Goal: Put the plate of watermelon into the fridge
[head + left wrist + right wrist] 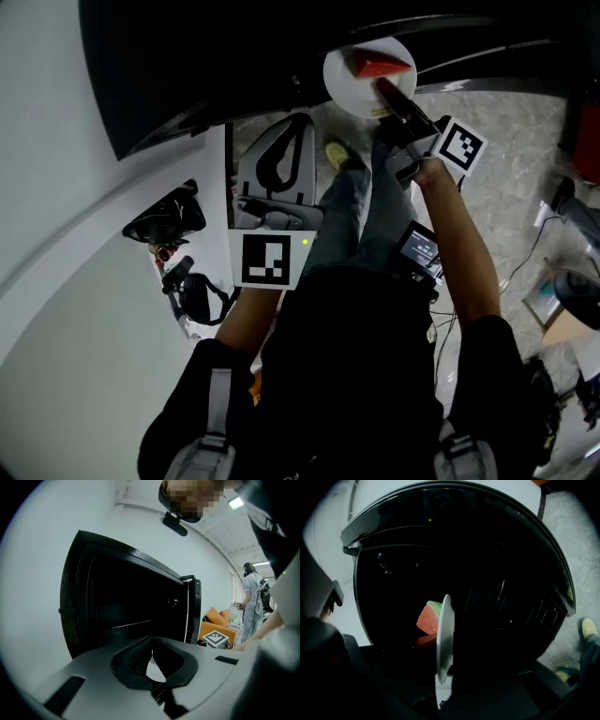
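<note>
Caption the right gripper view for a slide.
Right gripper holds a white plate of watermelon edge-on before the black fridge.

Plate (444, 639) between the right jaws: plain white. Watermelon (427, 617) on it, just left of those jaws: pink-red flesh, pale green rind edge. Fridge (497, 564) ahead of the jaws: glossy black throughout. Marker cube (460, 145) behind those jaws: black squares on white. Floor (511, 131): mottled grey, stone-like. Shoe (588, 627) far right of the jaws: yellow. Sofa (216, 620) beyond the left jaws: orange.
</note>
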`<state>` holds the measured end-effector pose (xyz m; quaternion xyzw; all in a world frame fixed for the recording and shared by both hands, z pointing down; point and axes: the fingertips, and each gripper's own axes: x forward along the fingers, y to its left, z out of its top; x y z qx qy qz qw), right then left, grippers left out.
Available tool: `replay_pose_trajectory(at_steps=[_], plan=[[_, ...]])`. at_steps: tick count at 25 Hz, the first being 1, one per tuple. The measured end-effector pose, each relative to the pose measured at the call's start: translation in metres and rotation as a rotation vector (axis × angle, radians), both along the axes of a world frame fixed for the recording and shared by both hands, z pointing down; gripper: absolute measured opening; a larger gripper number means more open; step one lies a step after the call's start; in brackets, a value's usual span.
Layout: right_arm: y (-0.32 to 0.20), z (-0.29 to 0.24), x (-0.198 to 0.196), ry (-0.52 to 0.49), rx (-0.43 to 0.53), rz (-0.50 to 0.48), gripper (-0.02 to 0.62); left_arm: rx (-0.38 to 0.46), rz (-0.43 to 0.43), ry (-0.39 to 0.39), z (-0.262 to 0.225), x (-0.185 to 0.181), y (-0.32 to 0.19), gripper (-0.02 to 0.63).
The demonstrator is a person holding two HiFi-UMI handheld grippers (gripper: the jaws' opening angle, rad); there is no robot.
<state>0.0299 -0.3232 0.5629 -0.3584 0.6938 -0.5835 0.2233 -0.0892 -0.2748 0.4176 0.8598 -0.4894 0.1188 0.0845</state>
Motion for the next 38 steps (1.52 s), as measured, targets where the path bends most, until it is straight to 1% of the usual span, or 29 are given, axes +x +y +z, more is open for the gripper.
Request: replay_pose_trajectory(at_steps=[6,12,17,25,31,38], plan=[[-0.006,0.015,0.006,0.027,-0.022,0.022,0.026,-0.010,0.007,0.001,0.000,0.004,0.002,0.012],[-0.009,0.035,0.008,0.026,-0.071,0.055,0.026,-0.019,0.015,-0.007,0.002,0.003,0.002,0.012],[-0.009,0.041,0.010,0.034,-0.089,0.061,0.026,-0.022,0.016,-0.014,0.000,0.005,0.002,0.013],[-0.010,0.049,0.011,0.016,-0.122,0.076,0.026,-0.016,0.007,-0.010,-0.003,0.007,0.004,0.012],[-0.014,0.047,0.011,-0.029,-0.128,0.101,0.026,-0.015,-0.003,-0.007,-0.007,0.006,0.005,0.012],[-0.022,0.047,0.009,-0.016,-0.147,0.118,0.028,-0.012,-0.008,-0.006,-0.010,0.006,0.004,0.012]])
